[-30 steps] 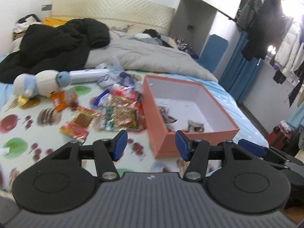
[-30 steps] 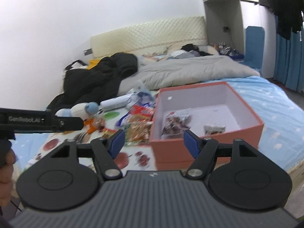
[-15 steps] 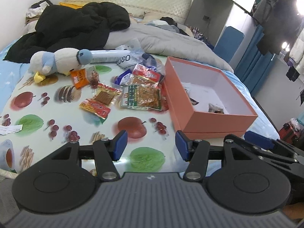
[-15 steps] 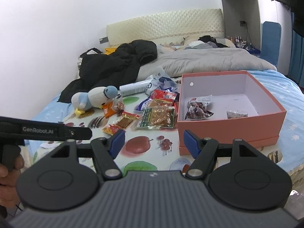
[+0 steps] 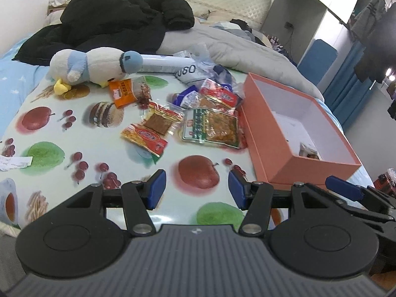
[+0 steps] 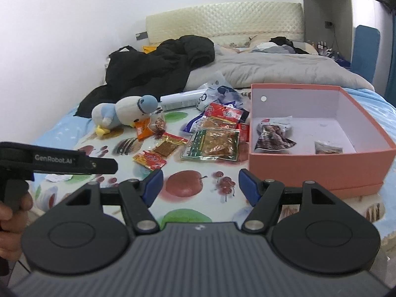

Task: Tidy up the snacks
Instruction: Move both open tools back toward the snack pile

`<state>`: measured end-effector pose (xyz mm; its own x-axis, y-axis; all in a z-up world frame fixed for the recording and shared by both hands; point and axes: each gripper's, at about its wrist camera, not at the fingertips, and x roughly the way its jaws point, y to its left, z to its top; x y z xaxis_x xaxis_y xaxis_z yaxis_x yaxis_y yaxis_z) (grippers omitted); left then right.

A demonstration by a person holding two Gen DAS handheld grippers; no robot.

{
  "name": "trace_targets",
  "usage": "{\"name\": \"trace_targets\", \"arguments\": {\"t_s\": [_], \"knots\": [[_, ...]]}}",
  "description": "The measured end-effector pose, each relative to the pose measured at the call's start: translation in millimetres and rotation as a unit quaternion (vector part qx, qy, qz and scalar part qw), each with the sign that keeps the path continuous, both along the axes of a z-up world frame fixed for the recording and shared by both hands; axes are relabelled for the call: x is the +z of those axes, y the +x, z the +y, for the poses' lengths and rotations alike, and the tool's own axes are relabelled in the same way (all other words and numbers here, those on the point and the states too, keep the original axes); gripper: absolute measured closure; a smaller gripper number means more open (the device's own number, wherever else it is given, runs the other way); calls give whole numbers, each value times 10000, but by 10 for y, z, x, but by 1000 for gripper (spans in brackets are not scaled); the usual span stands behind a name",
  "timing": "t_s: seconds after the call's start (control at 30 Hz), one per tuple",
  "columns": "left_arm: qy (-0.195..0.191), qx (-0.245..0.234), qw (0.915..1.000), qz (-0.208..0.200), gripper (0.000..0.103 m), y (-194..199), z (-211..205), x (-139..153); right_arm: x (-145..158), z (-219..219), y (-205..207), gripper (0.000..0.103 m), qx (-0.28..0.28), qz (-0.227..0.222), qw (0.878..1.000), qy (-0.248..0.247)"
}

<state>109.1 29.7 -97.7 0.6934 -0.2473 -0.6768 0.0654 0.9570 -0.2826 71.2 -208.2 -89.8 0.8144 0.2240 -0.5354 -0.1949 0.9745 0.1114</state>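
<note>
Your left gripper (image 5: 196, 189) and right gripper (image 6: 200, 186) both stand half open and empty, low in frame over the fruit-print cloth (image 5: 74, 133). Snack packets (image 5: 210, 126) lie mid-frame, left of the orange box (image 6: 321, 158), two packets inside

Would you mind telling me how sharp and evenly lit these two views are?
Left wrist: snack packets sharp, fisheye bends the headboard, bright glare at right edge. Right wrist: box sharp, even light, edges darkened and curved.
</note>
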Motion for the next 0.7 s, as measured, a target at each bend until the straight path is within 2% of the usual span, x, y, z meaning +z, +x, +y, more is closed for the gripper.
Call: {"name": "trace_targets", "arguments": {"t_s": [0.4,0.53,0.7], "knots": [[-104,148,9996,215,42,653,326,-409,-255,422,592,35,287,109,9989,-360],[-128,111,9995,251,41,921,403,-504,-383,636,755,35,345,75,9967,-731],[-69,76,9993,346,40,1317,461,-674,-582,758,1068,35,329,305,9966,-684]]}}
